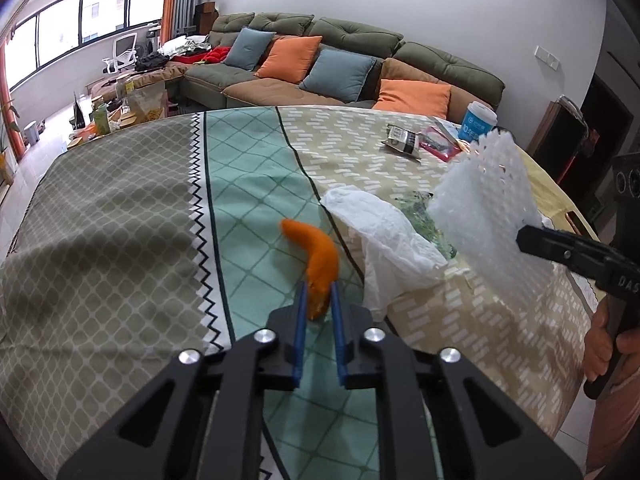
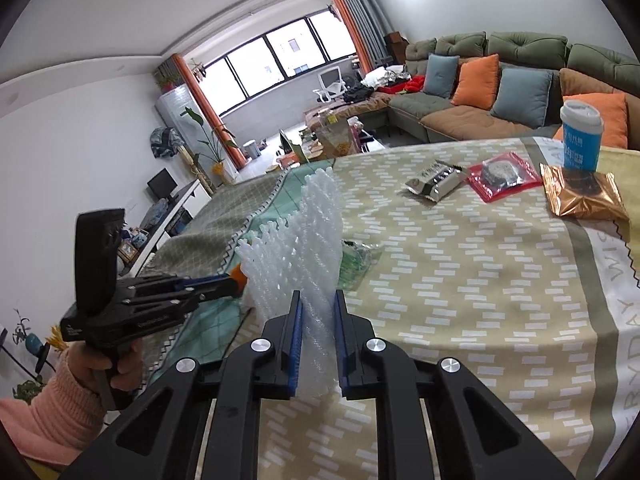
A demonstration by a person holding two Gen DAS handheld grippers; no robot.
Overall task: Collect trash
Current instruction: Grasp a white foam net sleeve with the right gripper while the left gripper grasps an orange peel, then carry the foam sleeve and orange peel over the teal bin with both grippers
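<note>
Behind the table (image 1: 120,208) runs a green sofa (image 1: 360,52) with orange and blue cushions, and the patterned cloth in front of me carries the litter I am gathering. My left hand-held gripper (image 1: 319,300) is closed down on the near end of an orange peel (image 1: 316,256), whose far end curls away above the teal stripe; whether that tip touches the cloth I cannot tell. My right hand-held gripper (image 2: 317,308) pinches a white foam fruit net (image 2: 304,240), with its fingers nearly together and the net standing up between them. Just beside the peel lies a crumpled white plastic bag (image 1: 384,236), with a green-printed wrapper (image 2: 358,260) past it. Farther off sit three snack packets (image 2: 436,180) and a blue paper cup (image 2: 580,136). I judge this the pick-up stage, both tools loaded. Next, I think, both pieces go to the plastic bag if it serves as the bin; its mouth looks collapsed, so dropping them in would need care.
</note>
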